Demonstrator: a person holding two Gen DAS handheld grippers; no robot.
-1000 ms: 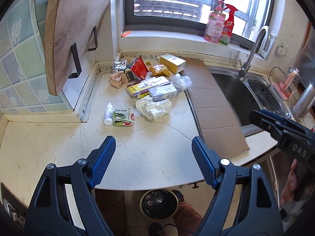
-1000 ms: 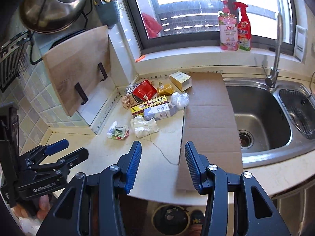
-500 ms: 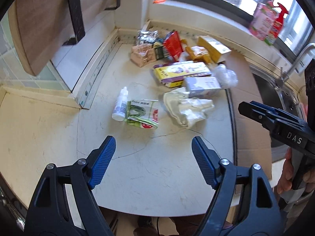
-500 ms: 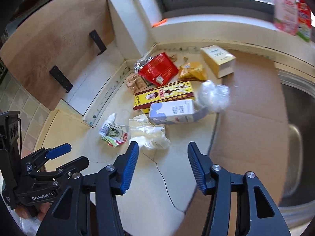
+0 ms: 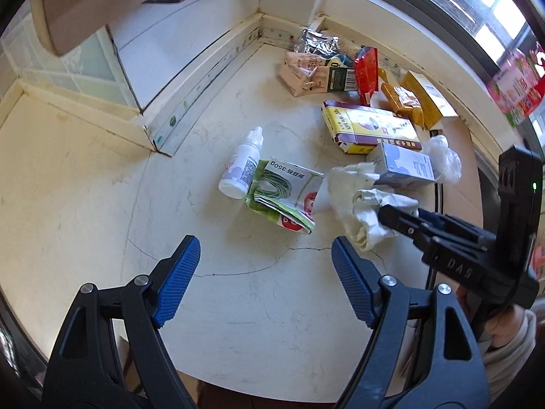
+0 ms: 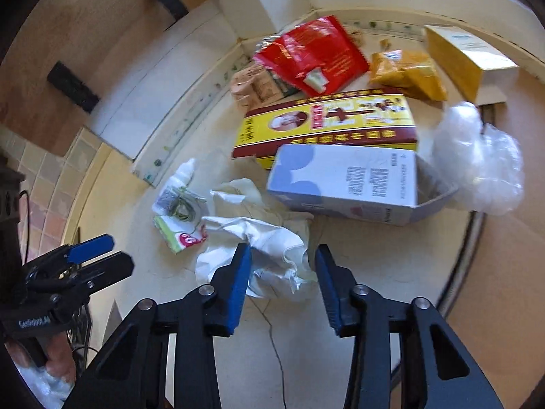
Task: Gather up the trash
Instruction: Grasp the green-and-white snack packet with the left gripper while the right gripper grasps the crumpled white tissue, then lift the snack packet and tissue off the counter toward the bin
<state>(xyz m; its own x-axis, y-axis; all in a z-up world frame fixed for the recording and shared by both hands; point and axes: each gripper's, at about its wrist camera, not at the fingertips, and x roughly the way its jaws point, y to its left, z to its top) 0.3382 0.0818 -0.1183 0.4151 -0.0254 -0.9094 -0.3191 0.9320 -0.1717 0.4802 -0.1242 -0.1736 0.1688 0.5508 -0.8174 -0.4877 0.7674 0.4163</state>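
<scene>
White crumpled paper [image 6: 269,255] on counter, right gripper [image 6: 282,283] closing around it

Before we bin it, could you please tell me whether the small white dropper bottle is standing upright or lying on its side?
Lying on its side: the small white dropper bottle rests lengthwise on the pale countertop, cap on, beside the green-and-white folded packet.

Both wrist views look steeply down along their fingers at the countertop [image 5: 85,177]. Right view sits nearer. Shared: crumpled white bag [image 5: 361,211] [image 6: 259,252], green packet [image 5: 282,197] [image 6: 177,218], boxes.
</scene>
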